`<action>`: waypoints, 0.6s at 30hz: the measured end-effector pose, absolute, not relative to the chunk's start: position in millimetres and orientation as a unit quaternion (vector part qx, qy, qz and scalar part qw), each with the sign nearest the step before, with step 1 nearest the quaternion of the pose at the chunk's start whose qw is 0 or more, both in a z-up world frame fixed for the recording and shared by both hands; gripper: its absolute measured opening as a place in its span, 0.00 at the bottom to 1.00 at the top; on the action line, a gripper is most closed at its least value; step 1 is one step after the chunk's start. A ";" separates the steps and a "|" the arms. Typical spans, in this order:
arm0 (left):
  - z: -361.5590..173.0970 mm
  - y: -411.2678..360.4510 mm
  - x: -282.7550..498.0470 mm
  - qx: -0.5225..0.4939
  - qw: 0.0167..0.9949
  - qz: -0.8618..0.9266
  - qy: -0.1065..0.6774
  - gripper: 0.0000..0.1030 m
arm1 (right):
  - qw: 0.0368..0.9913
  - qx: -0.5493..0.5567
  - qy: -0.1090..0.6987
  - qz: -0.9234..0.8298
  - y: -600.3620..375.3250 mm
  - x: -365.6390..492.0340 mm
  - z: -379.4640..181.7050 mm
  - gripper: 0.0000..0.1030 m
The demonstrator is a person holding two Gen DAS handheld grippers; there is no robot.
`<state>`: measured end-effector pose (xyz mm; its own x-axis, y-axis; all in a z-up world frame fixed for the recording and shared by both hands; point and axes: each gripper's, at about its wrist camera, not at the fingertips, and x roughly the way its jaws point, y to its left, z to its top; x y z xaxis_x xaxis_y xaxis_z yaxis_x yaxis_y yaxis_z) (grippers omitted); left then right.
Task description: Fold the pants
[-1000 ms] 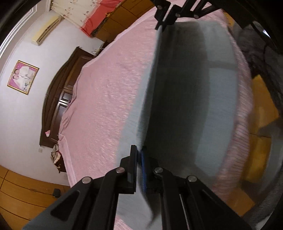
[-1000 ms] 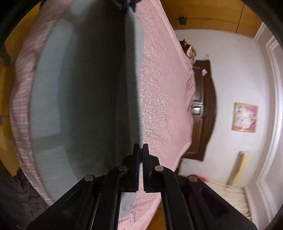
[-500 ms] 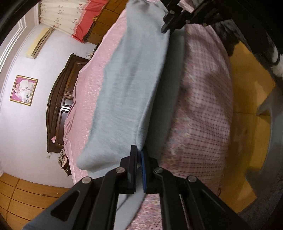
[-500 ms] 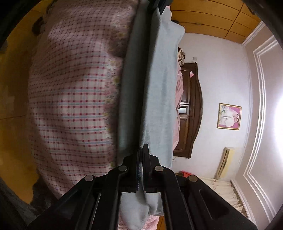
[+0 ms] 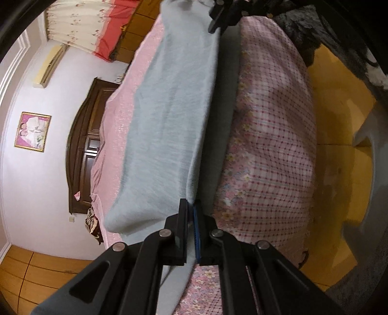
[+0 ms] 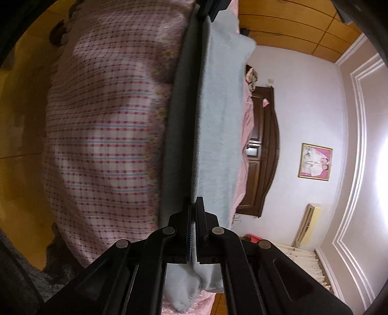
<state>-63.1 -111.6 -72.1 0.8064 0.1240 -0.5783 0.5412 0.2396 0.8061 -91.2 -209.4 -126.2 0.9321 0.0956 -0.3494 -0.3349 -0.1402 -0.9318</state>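
Note:
The pale grey-blue pants (image 5: 169, 109) are stretched taut between my two grippers, folded over along the held edge, above the front edge of the bed. My left gripper (image 5: 190, 206) is shut on one end of that edge. My right gripper (image 6: 193, 206) is shut on the other end of the pants (image 6: 218, 126). Each gripper shows at the top of the other's view: the right gripper (image 5: 218, 17) in the left wrist view, the left gripper (image 6: 206, 9) in the right wrist view. Loose cloth hangs below both sets of fingers.
The bed has a pink top sheet (image 5: 116, 114) and a pink checked side skirt (image 5: 271, 145) that drops to a yellow-brown floor (image 5: 339, 109). A dark wooden headboard (image 6: 264, 150) stands against the white wall, with a framed picture (image 6: 315, 161). Something dark and furry (image 5: 327, 36) lies by the bed.
Both grippers have swung the held pants edge from over the bed top toward the bed's front edge. The views now take in the bed's side skirt and floor. Both stay shut on the pants.

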 end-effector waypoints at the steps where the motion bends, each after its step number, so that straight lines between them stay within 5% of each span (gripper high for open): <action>1: -75.7 -112.0 -64.2 0.605 0.732 -0.144 0.278 0.03 | 0.647 -0.740 0.083 0.165 -209.3 -91.4 -127.6 0.03; 15: -102.2 -116.5 -68.8 0.634 0.702 -0.154 0.285 0.03 | 0.598 -0.777 0.095 0.173 -211.7 -91.1 -153.9 0.04; 18: -70.8 -114.5 -60.8 0.506 0.745 -0.225 0.372 0.23 | 0.696 -0.665 0.193 0.190 -223.3 -85.2 -108.9 0.16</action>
